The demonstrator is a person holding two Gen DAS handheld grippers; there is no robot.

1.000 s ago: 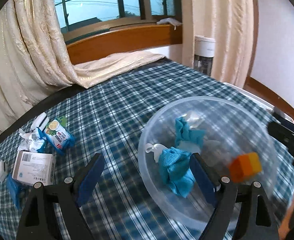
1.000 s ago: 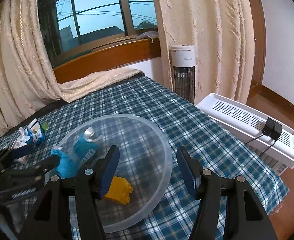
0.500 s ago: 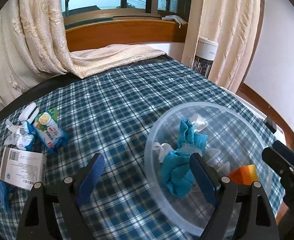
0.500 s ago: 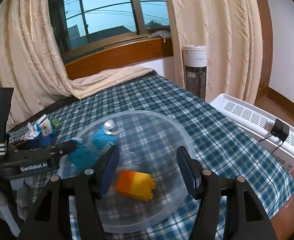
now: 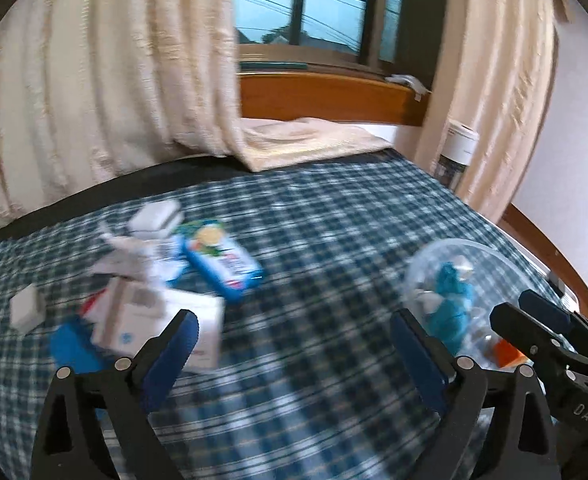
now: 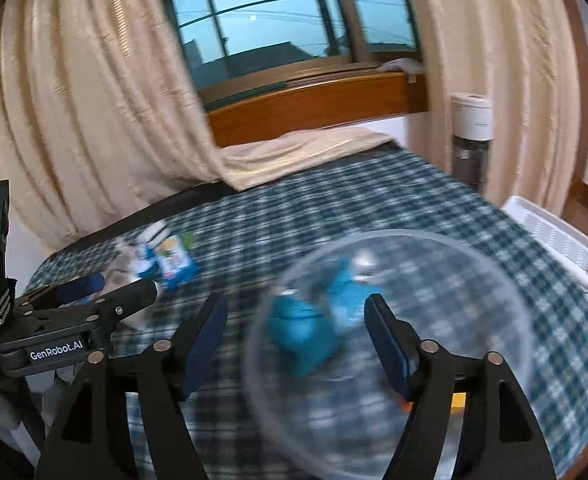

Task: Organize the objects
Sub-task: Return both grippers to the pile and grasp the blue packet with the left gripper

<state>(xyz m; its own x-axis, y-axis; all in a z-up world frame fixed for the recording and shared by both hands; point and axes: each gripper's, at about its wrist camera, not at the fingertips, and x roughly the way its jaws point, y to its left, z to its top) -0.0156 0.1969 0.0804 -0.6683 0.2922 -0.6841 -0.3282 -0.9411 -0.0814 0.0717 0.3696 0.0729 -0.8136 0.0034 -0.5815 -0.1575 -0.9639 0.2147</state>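
Observation:
A clear plastic bowl (image 6: 506,280) stands on the plaid bed cover and holds blue cloths (image 6: 306,332) and an orange block (image 5: 508,354). The bowl also shows in the left wrist view (image 5: 490,252) at the right. My left gripper (image 5: 294,356) is open and empty above the cover, with a white box (image 5: 161,320) by its left finger. A blue snack packet (image 5: 223,260) and white wrappers (image 5: 133,248) lie beyond. My right gripper (image 6: 296,344) is open and empty over the bowl's near left side. The left gripper also shows in the right wrist view (image 6: 89,292).
A cream curtain (image 5: 105,80) hangs at the left and drapes onto the bed's far edge. A wooden headboard (image 5: 326,96) runs under the window. A white fan tower (image 6: 472,136) and a white floor unit (image 6: 554,236) stand to the right of the bed.
Both views have swung left and are blurred. My left gripper has moved from the bowl toward the pile of packets and the box. My right gripper now points at the bowl's left part.

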